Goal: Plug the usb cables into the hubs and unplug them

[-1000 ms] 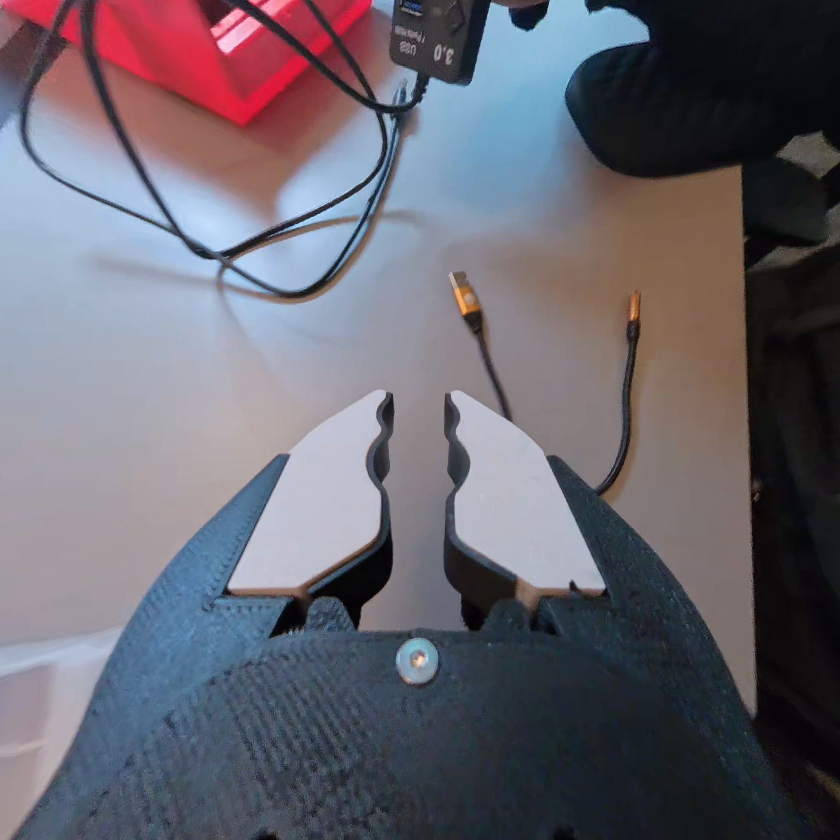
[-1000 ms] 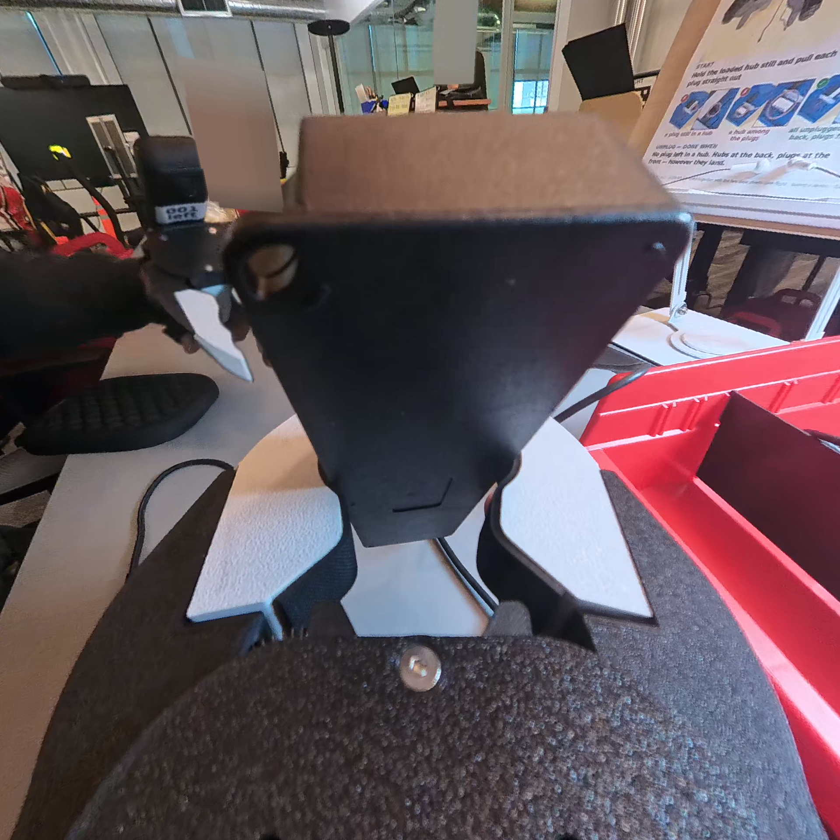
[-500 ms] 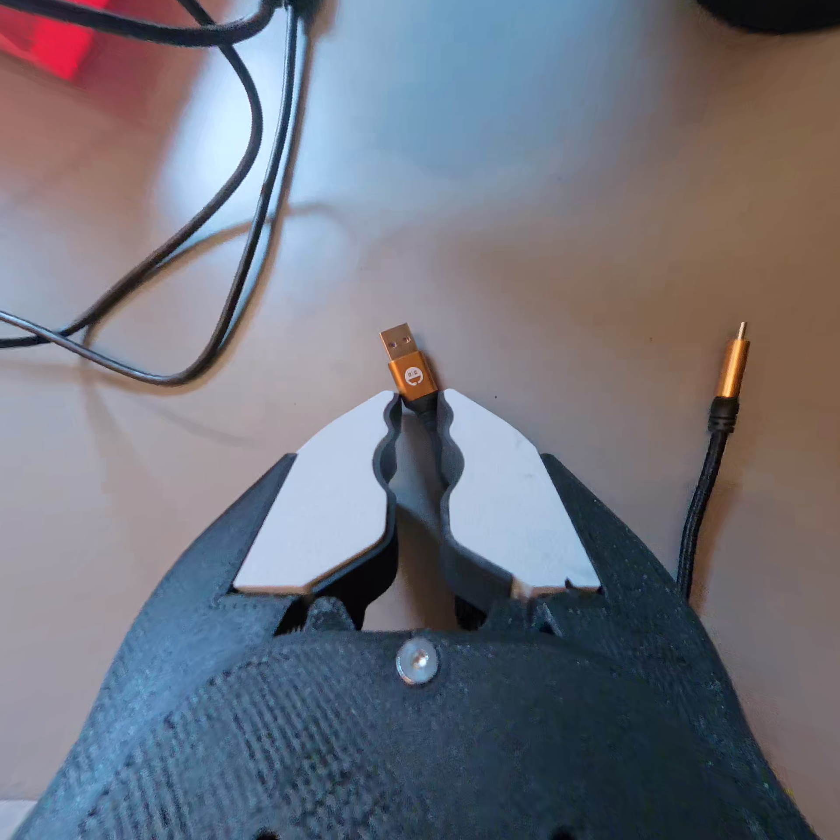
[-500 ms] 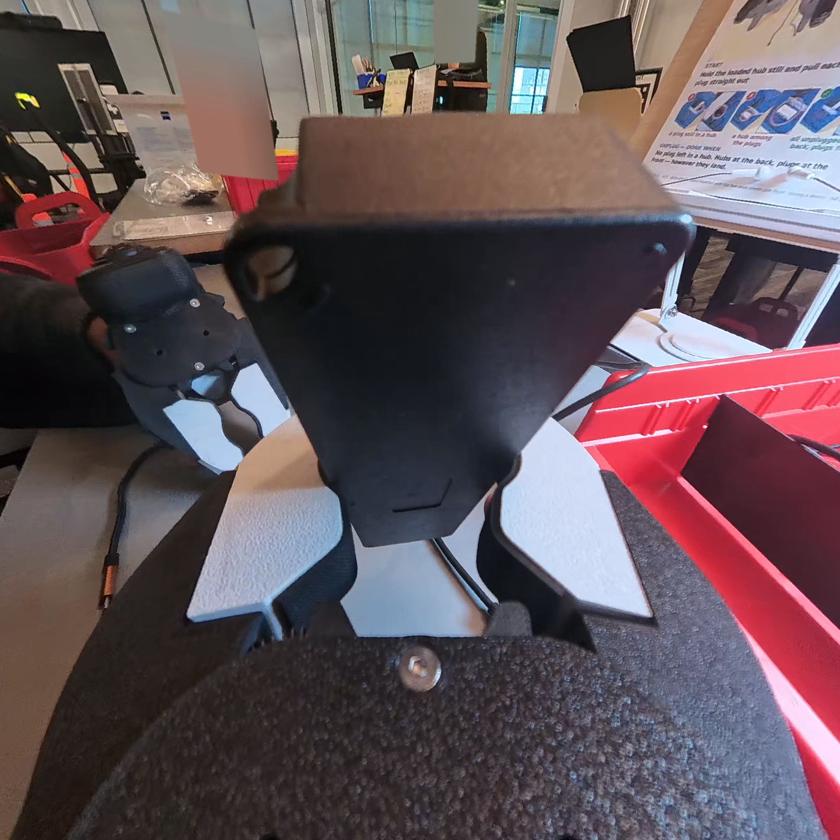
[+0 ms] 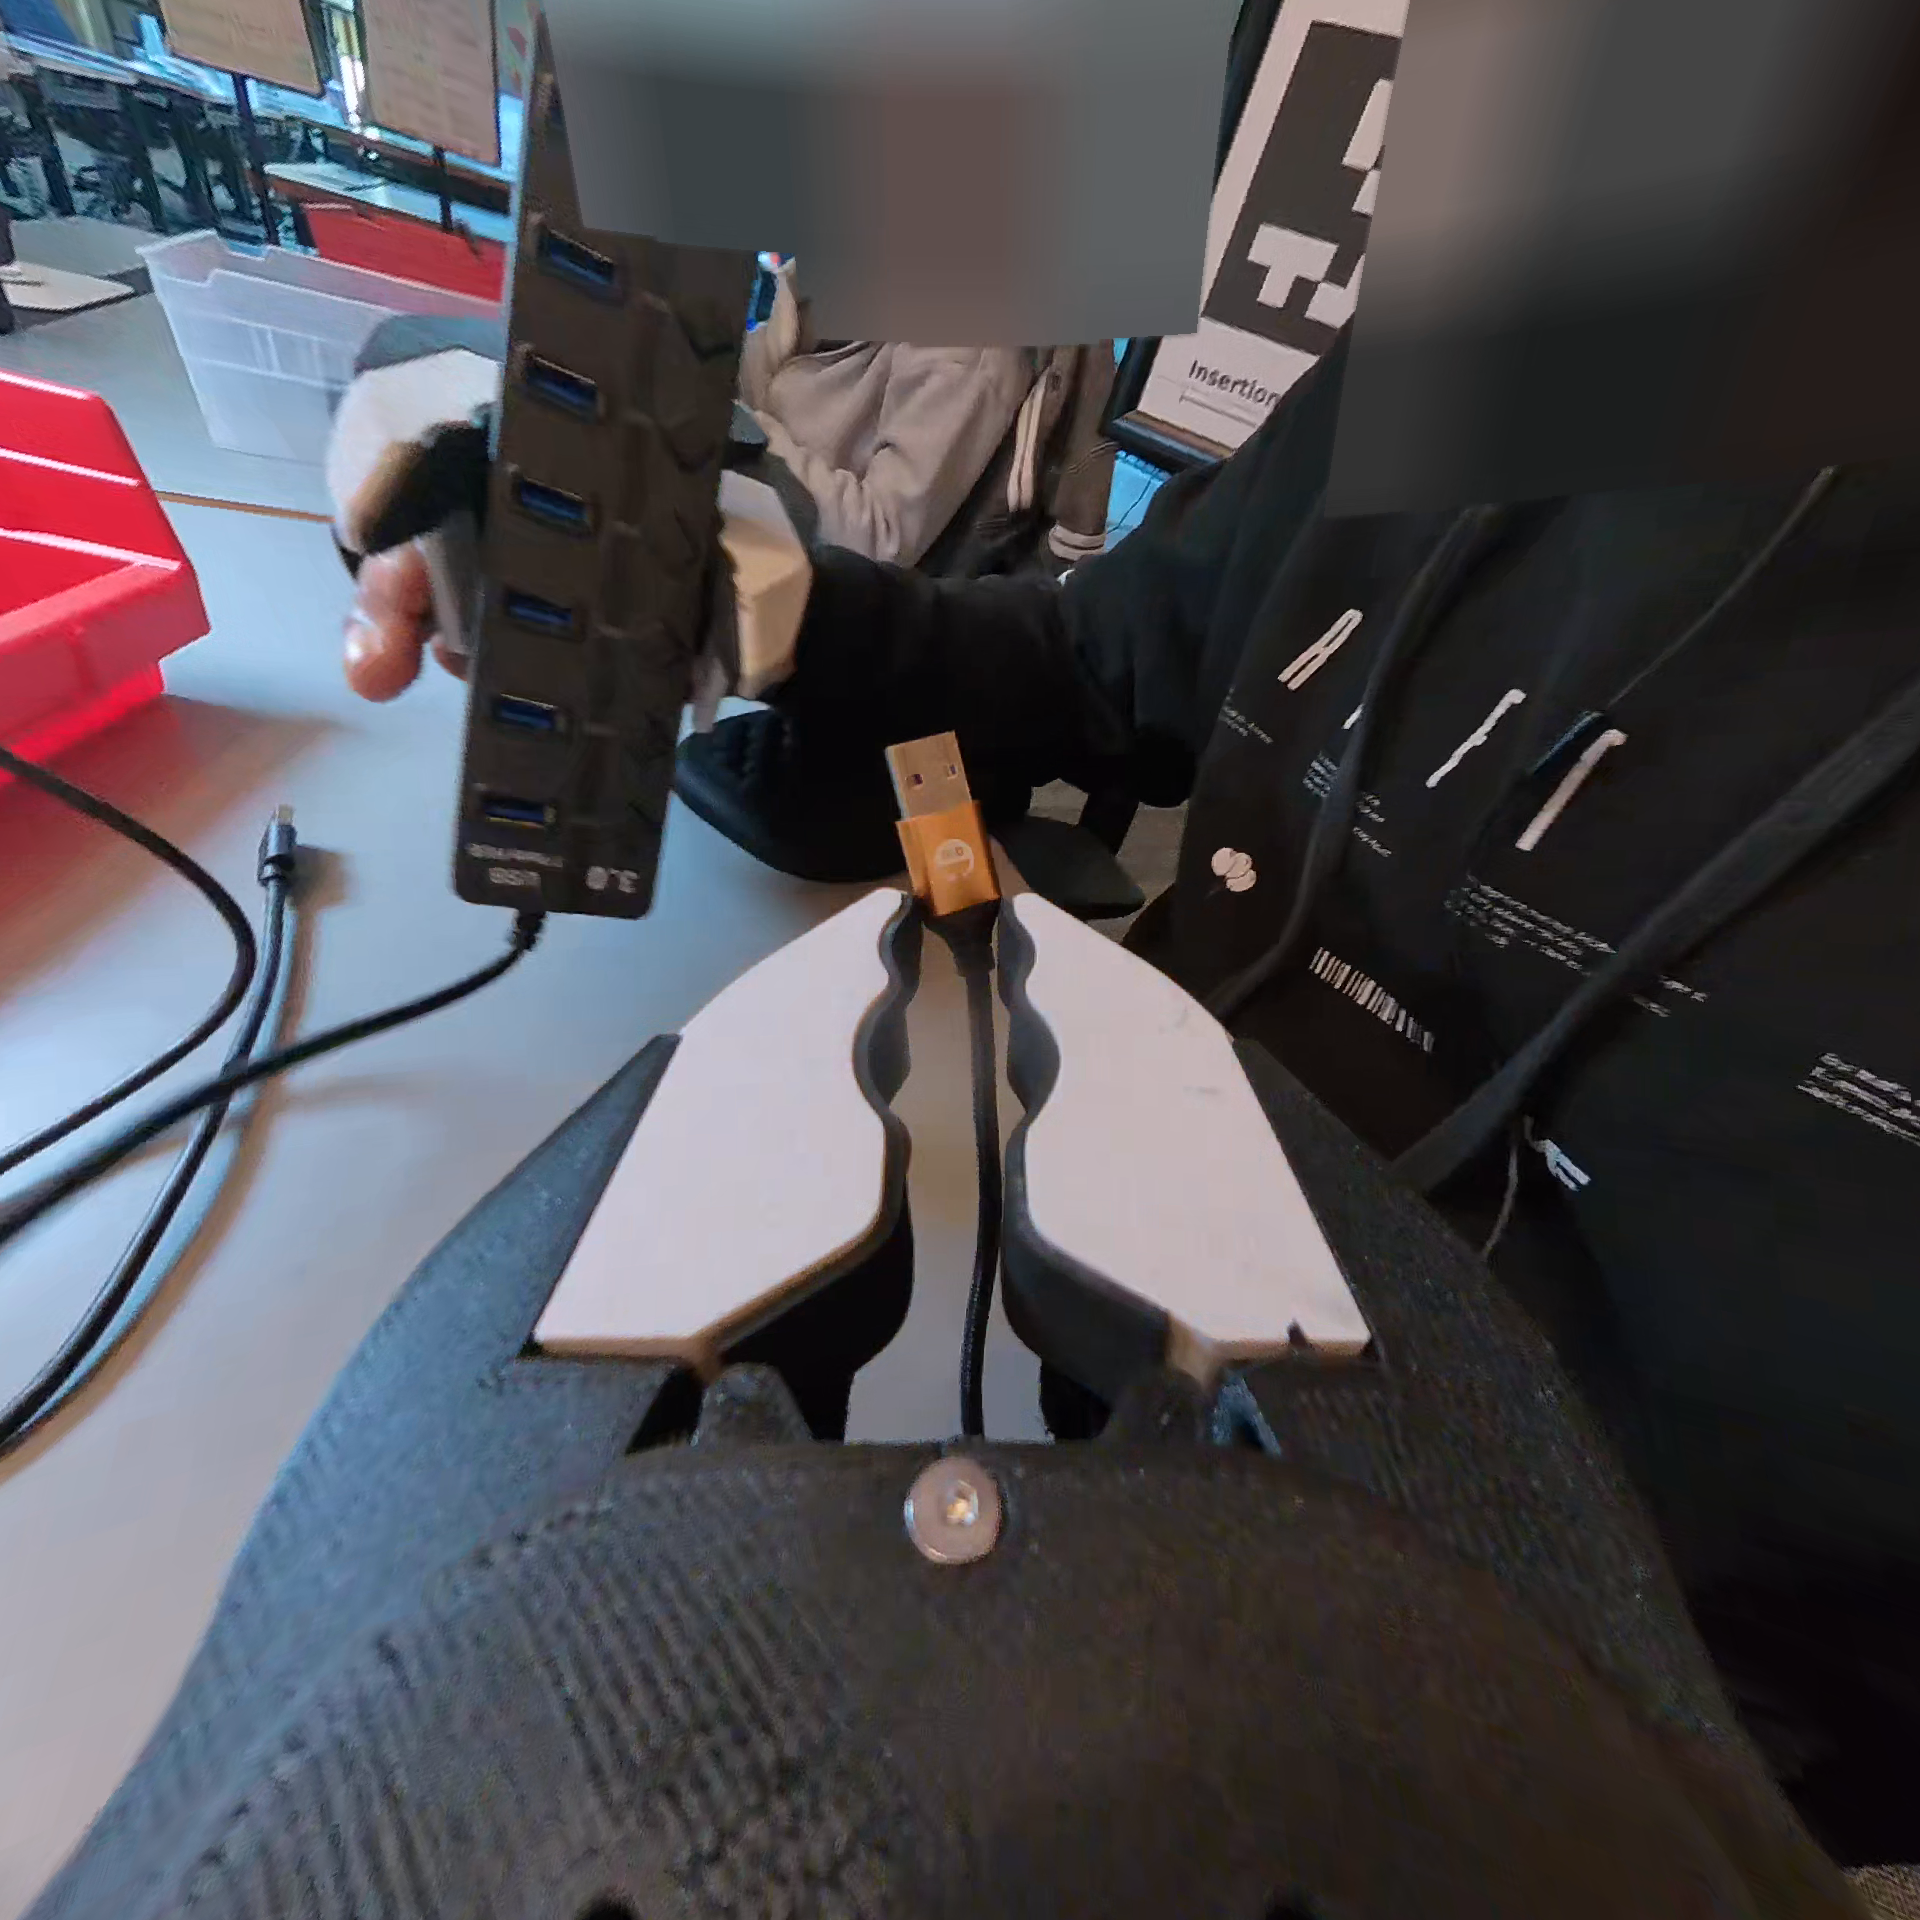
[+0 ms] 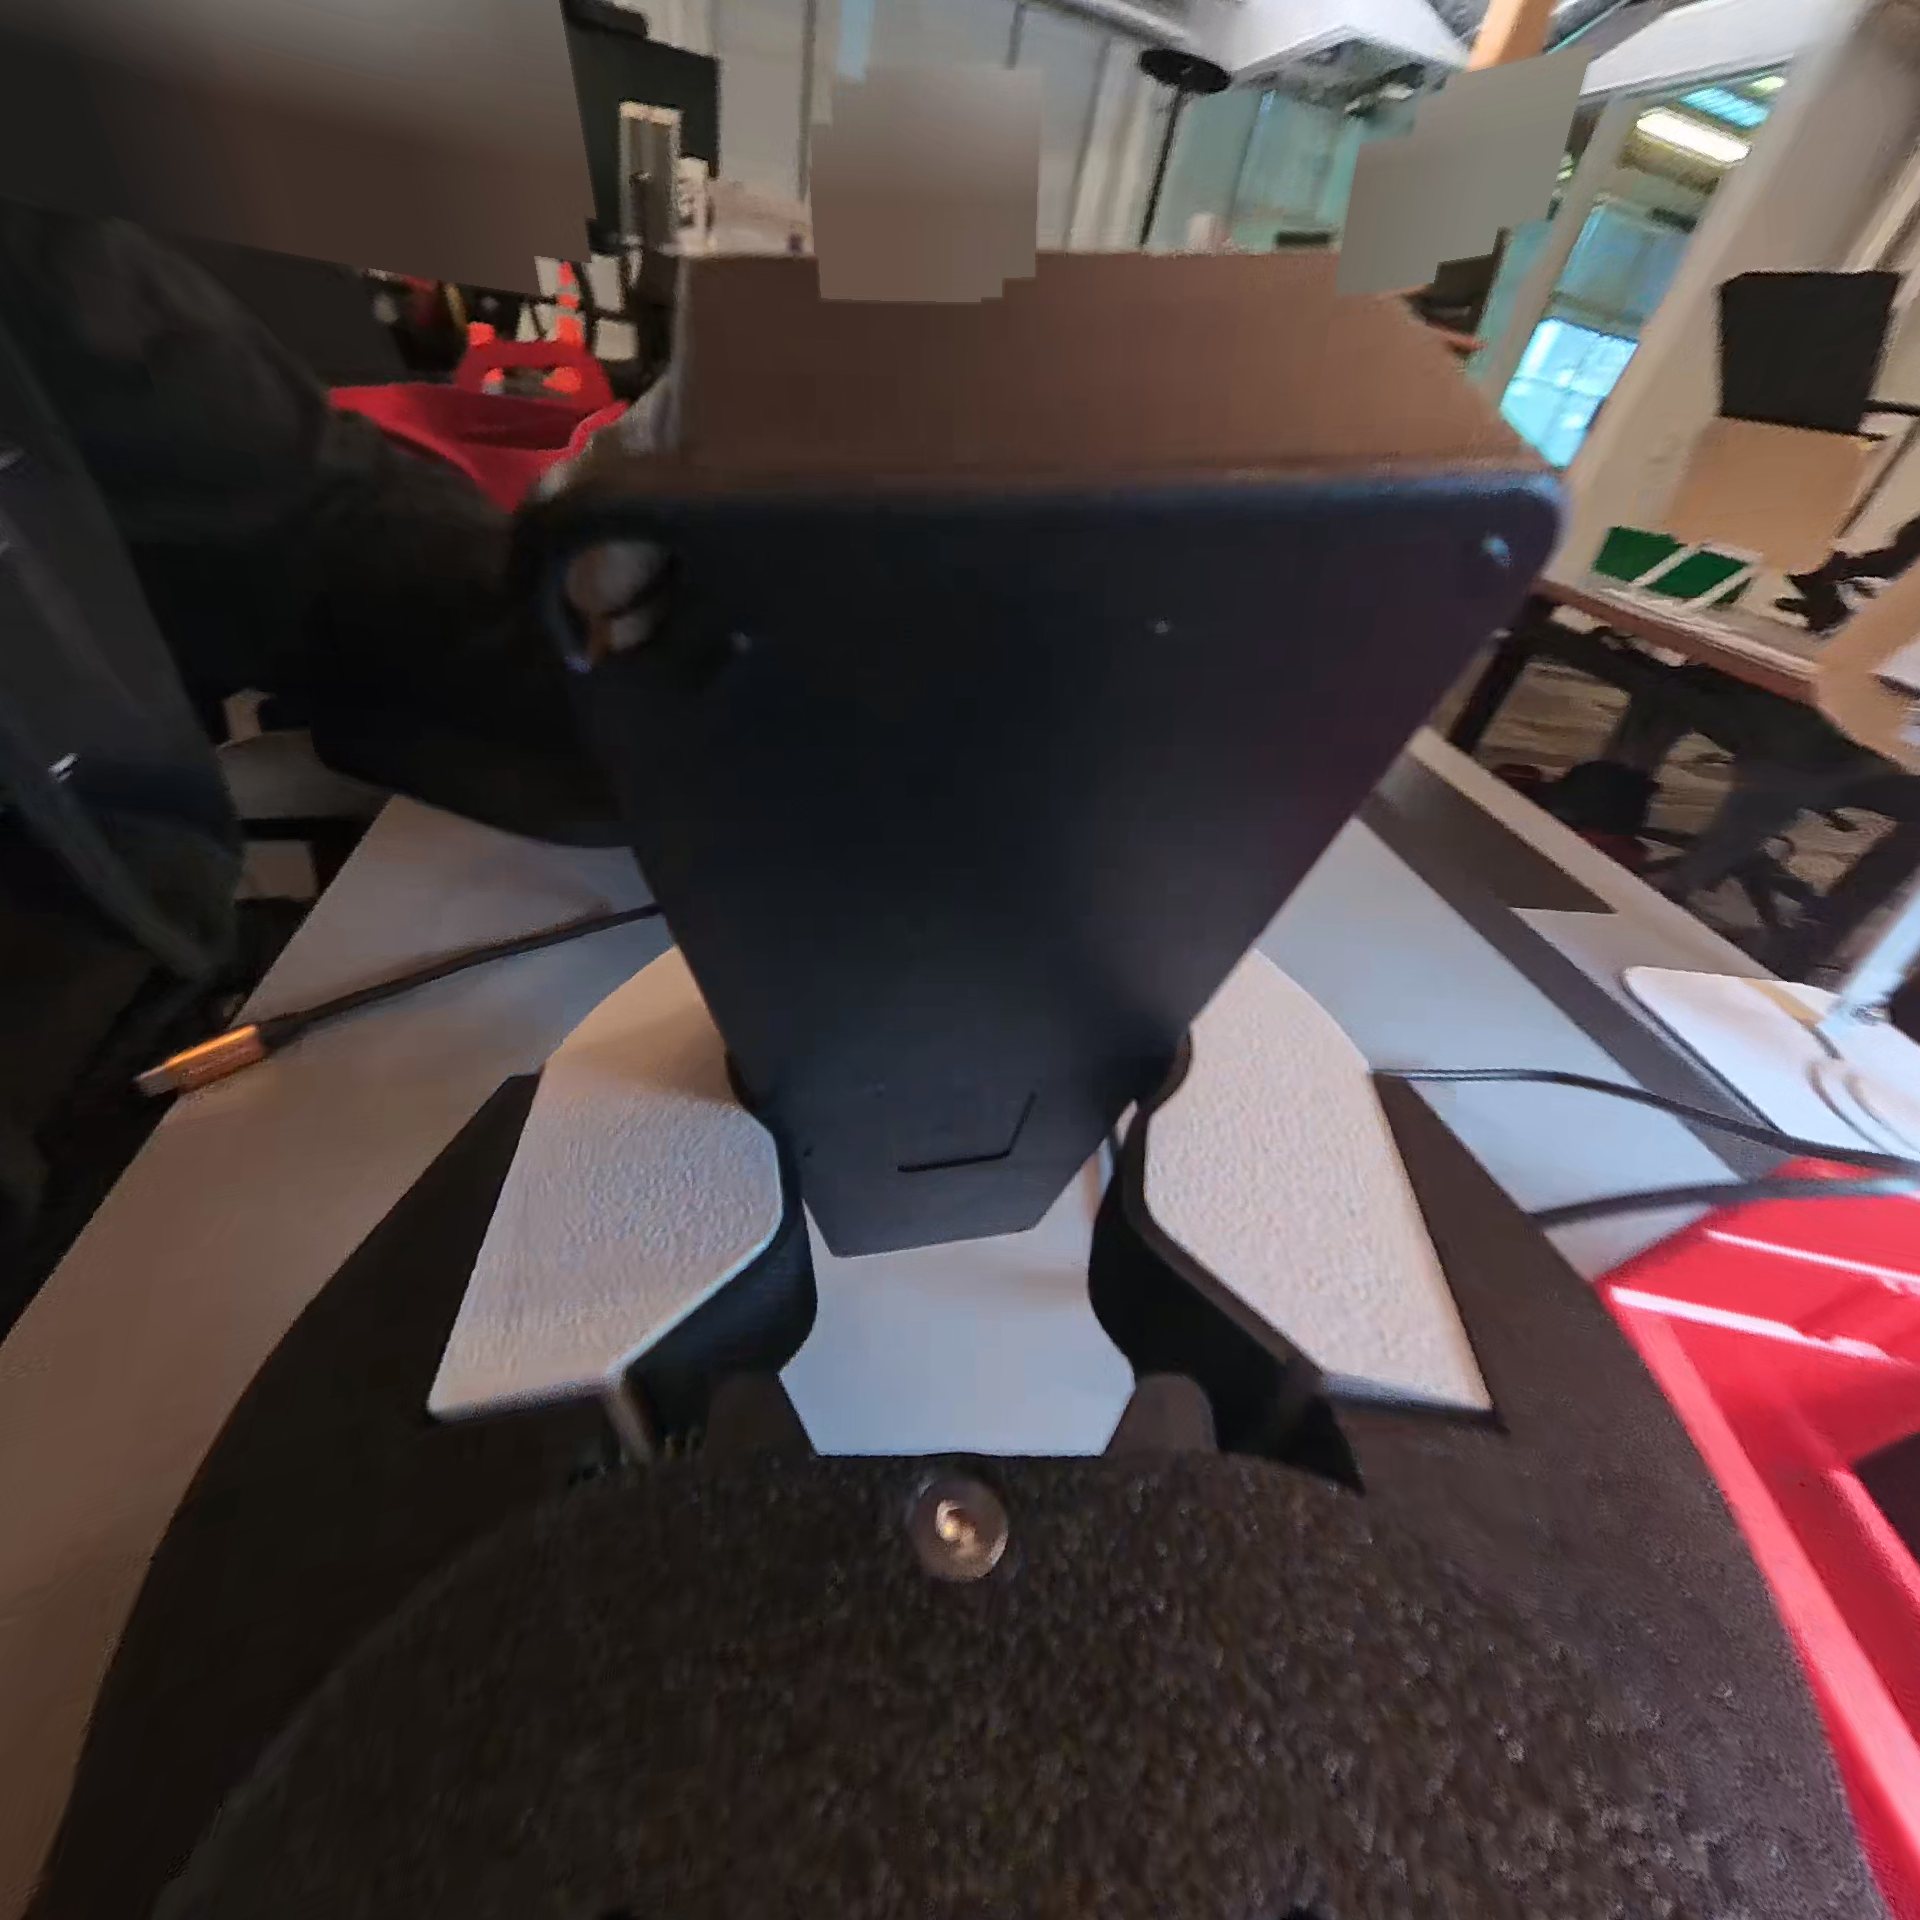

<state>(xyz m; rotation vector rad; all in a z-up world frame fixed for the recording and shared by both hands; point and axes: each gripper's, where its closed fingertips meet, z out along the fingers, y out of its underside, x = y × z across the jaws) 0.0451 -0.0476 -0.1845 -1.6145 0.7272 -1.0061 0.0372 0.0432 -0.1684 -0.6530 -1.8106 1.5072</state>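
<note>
My orange USB plug stands just above the middle of the left wrist view, its bare metal tongue pointing up and its braided black cable running back down the gap. My left gripper is clamped on it at the collar, the wavy inner edges of the pale, flat fingers pinching the cable just below the shell. Up and to the left hangs the hub, a long matte black bar with a column of blue ports, none filled. My right gripper is closed around it; its own view shows only the hub's plain dark back wedged between rough white pads.

I judge this the insertion step, with plug and hub well apart. Next I must turn the tongue toward a port, square it, and push straight.

A thin black lead loops over the smooth grey table, beside a glossy red bin.
</note>
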